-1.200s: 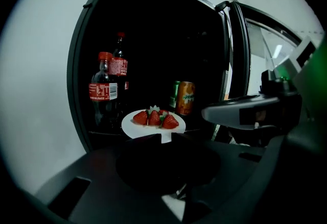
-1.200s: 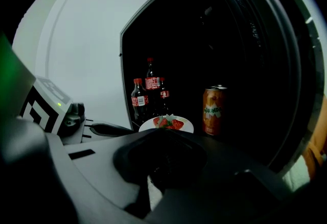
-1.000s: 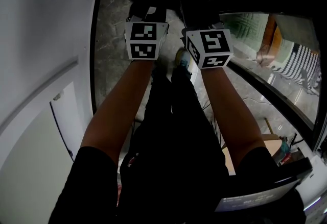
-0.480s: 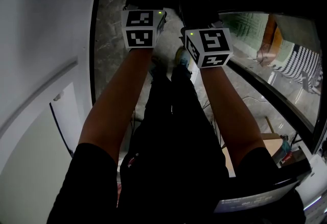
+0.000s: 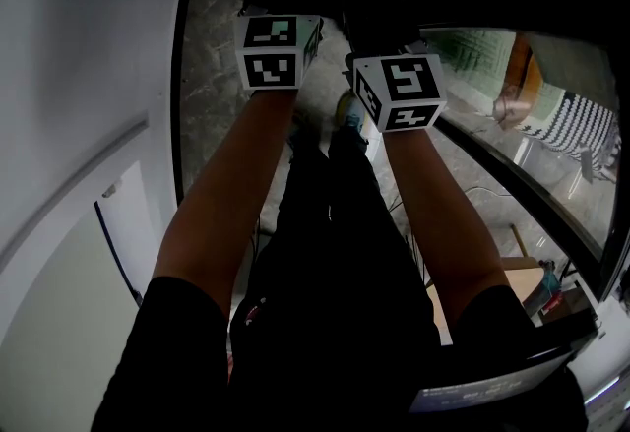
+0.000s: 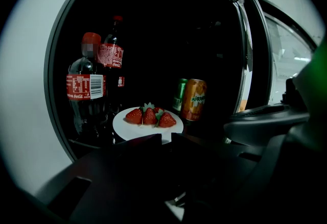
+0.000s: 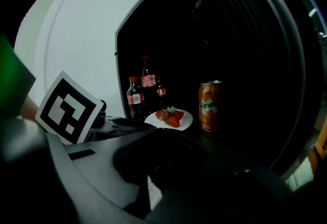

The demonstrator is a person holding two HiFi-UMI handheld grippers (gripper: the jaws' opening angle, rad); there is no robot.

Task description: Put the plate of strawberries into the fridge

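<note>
the open fridge (image 6: 30, 90) shows its white casing at the left. two dark cola bottles with red labels (image 6: 84, 90) stand at the left of its shelf, which leaves the middle free. there the round white plate (image 6: 125, 127) lies level and seems to rest on the shelf, carrying the red strawberries (image 6: 151, 116). it is just beside the bottles, with a green can (image 6: 180, 94) and an orange can (image 6: 194, 99) to its right. the left tool (image 6: 165, 137) is clamped on the plate's near rim, a low edge grip that likely keeps the fruit from rolling. the right tool (image 7: 162, 136) hangs outside, jaws seemingly together on nothing, out of the way. letting go looks next.
</note>
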